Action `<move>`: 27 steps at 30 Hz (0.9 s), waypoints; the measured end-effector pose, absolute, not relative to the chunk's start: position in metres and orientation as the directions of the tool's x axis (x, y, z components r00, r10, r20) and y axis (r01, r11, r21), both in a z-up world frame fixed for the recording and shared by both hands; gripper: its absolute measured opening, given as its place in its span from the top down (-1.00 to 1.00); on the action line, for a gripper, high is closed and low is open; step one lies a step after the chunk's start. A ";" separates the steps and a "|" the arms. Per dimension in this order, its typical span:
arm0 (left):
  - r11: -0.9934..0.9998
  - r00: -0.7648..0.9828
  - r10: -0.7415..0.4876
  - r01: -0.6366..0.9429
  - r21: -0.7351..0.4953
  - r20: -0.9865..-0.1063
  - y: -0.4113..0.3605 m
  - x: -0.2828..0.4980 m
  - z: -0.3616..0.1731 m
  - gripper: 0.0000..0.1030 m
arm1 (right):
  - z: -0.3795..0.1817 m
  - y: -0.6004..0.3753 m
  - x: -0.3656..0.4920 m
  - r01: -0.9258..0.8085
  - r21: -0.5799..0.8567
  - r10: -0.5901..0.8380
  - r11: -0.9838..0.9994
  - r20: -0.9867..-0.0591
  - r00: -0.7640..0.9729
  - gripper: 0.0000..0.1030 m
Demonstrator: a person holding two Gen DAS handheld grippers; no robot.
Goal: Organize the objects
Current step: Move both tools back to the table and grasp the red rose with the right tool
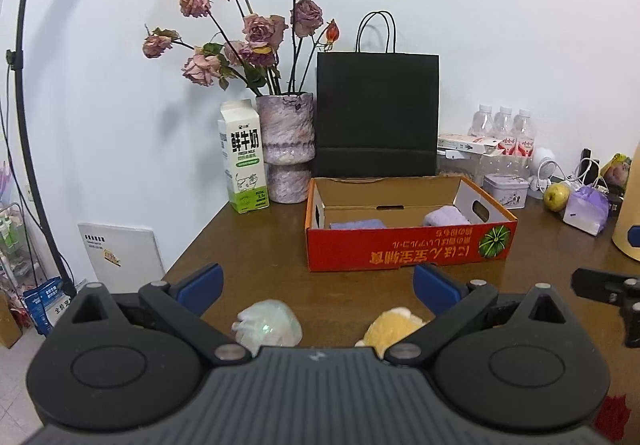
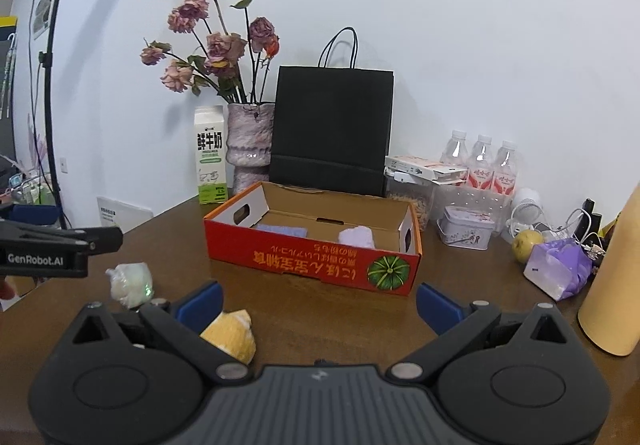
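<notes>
Both tongs released: left tongs (image 1: 318, 281) nearer, white bundle (image 1: 267, 328) and yellow plush (image 1: 394, 327) just below them; right tongs (image 2: 320, 301) offset.

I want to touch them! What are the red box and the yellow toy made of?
The red box looks like cardboard: brown matte inside, printed red outside, with cut handle holes. The yellow toy looks like soft plush, since its surface is fuzzy, though part of it is hidden behind the gripper.
</notes>
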State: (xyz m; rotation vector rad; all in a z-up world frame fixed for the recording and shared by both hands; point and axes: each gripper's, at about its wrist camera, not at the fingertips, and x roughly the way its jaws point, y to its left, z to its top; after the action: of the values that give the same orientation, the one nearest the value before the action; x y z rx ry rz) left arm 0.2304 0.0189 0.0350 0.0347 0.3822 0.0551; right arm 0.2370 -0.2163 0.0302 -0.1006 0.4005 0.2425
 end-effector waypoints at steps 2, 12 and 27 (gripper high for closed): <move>0.998 0.929 0.066 -0.054 0.044 -0.363 0.021 0.220 0.032 -1.00 | 0.028 -0.220 0.226 -0.256 -0.049 0.217 0.965 -0.393 0.893 -1.00; 0.997 0.913 0.075 -0.067 0.034 -0.401 0.037 0.177 0.002 -1.00 | -0.001 -0.241 0.175 -0.241 -0.051 0.197 0.969 -0.429 0.882 -1.00; 0.996 0.874 0.087 -0.087 0.022 -0.478 0.052 0.148 -0.043 -1.00 | -0.056 -0.265 0.147 -0.229 -0.051 0.169 0.972 -0.524 0.835 -1.00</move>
State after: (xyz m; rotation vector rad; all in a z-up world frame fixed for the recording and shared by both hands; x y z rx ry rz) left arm 0.1478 0.0524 -0.0430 -0.0001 0.4992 0.0908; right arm 0.1473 -0.2648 -0.0561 -0.1132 0.5442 0.2110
